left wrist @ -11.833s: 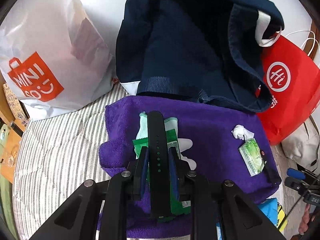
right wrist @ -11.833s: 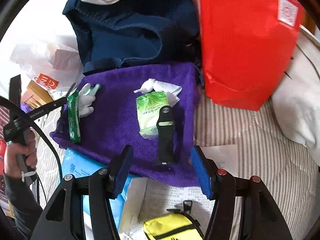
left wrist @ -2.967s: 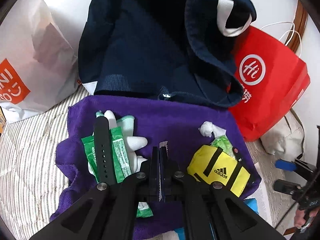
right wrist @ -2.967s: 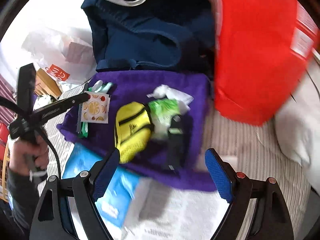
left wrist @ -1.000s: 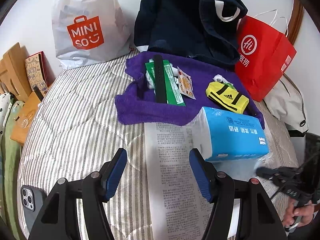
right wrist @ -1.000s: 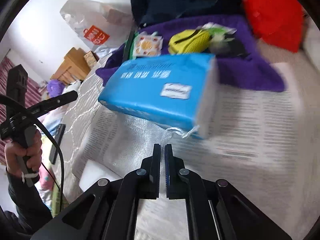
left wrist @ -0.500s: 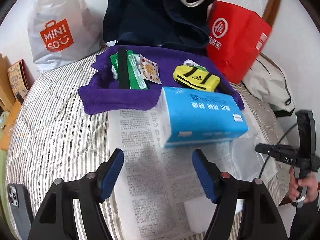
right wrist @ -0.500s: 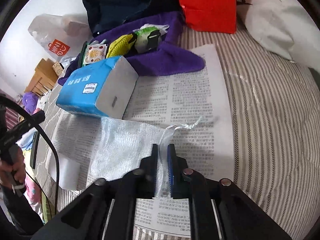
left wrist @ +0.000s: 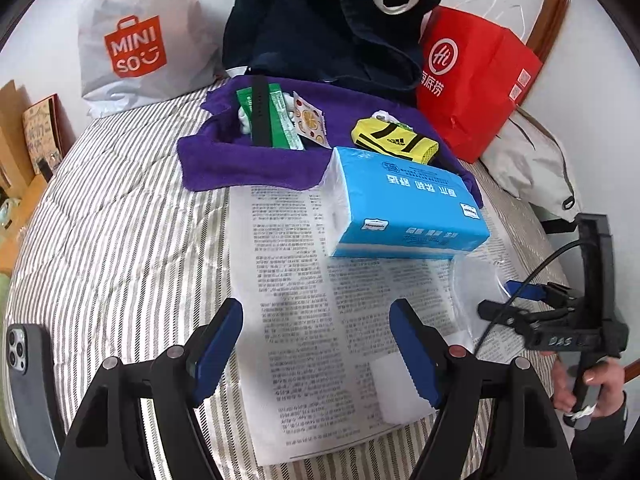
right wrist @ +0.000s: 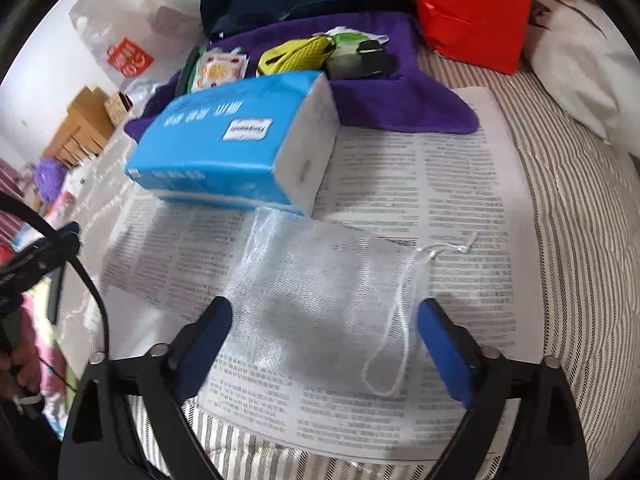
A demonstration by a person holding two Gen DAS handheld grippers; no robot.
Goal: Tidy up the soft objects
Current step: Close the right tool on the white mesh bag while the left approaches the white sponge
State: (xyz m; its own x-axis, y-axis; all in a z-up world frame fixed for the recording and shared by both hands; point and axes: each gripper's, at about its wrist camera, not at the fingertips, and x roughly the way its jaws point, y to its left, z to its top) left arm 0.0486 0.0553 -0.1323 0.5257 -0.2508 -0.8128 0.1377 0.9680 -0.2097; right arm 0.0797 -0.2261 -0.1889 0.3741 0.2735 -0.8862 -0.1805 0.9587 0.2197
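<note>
- We're over a striped bed [left wrist: 120,216], the biggest thing here, its far edge crowded by a navy bag [left wrist: 320,20], a red paper bag [left wrist: 476,80] and a white shopping bag [left wrist: 140,36].
- A printed sheet [right wrist: 440,184] covers the middle of the bed, and a purple towel [left wrist: 248,160] lies at its far end, just in front of the navy bag.
- A blue tissue pack [right wrist: 236,140] sits across the seam of towel and sheet, blocking part of the towel from the right wrist view.
- On the towel we spot a yellow pouch [left wrist: 394,142], a black strap [left wrist: 260,110] over green packets, and a fruit-print sachet [left wrist: 308,118].
- The mesh bag [right wrist: 320,292], sheer and whitish with a thin drawstring, lies flat on the sheet just beside the tissue pack.
- Our right gripper [right wrist: 324,344] has just sprung its jaws wide; the mesh bag lies between them, untouched by the pads.
- Our left gripper [left wrist: 316,344] hovers over the sheet, jaws wide and opening, nothing between them.
- A phone [left wrist: 24,356] is cut off at the left edge; the right wrist view is blurred at its left side.
</note>
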